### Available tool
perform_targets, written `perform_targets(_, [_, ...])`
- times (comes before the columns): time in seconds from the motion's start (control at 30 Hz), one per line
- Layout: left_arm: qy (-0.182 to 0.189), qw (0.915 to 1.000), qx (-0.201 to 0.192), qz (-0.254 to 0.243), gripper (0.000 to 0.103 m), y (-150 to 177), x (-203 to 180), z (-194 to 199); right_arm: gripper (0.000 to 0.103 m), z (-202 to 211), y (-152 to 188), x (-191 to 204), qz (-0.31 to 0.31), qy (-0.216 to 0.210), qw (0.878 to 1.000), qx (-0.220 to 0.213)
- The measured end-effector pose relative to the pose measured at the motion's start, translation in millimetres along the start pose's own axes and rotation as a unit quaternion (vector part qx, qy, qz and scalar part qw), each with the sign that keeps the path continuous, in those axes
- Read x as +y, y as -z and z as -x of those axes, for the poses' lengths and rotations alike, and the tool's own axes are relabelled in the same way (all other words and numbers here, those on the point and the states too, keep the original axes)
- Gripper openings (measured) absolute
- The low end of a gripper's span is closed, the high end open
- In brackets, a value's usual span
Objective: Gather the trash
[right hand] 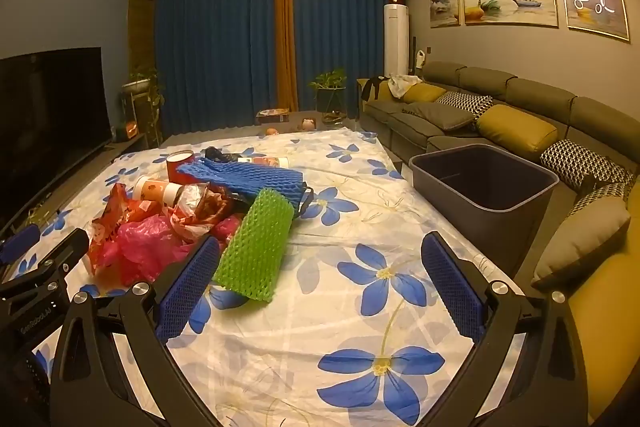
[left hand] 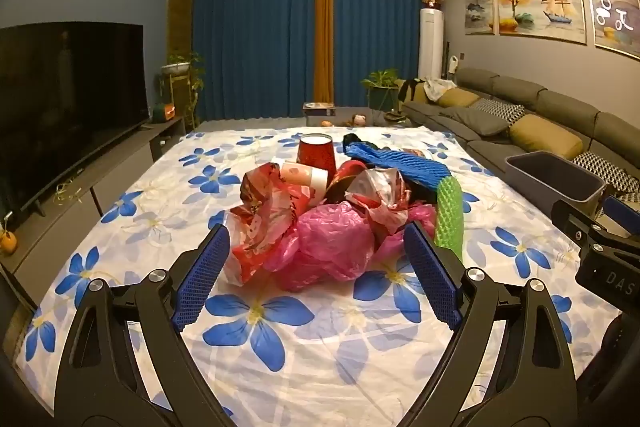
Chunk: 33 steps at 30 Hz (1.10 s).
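A heap of trash lies on the flowered cloth (left hand: 280, 355): a crumpled pink plastic bag (left hand: 336, 243), red-and-white bags (left hand: 264, 211), a red paper cup (left hand: 316, 150), a blue foam net (left hand: 384, 163) and a green foam net (left hand: 450, 215). My left gripper (left hand: 316, 279) is open just short of the pink bag, nothing between its fingers. In the right wrist view the green foam net (right hand: 256, 247) lies just ahead of the left finger (right hand: 188, 287) of my right gripper (right hand: 320, 287), which is open and empty. The pink bag (right hand: 148, 243) and blue net (right hand: 248, 179) lie to its left.
A dark grey bin (right hand: 484, 187) stands open at the cloth's right edge, beside a long sofa (right hand: 500, 115) with cushions. A large TV (left hand: 68, 99) on a low cabinet runs along the left. Blue curtains and plants are at the back.
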<state>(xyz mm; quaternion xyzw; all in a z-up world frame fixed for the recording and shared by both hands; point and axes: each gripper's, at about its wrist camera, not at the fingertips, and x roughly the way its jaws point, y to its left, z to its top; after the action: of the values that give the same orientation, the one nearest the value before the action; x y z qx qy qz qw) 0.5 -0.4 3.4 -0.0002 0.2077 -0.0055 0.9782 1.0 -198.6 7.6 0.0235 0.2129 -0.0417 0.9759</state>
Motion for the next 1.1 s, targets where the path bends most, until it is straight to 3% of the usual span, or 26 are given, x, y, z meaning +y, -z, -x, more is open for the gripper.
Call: perform_targets(1.1, [0.036,0.9993,-0.008,0.005,0.087,-4.4,-9.6,1.7,0.098,5.7,0.9,-5.9,-0.004,0.012,1.000,-0.011])
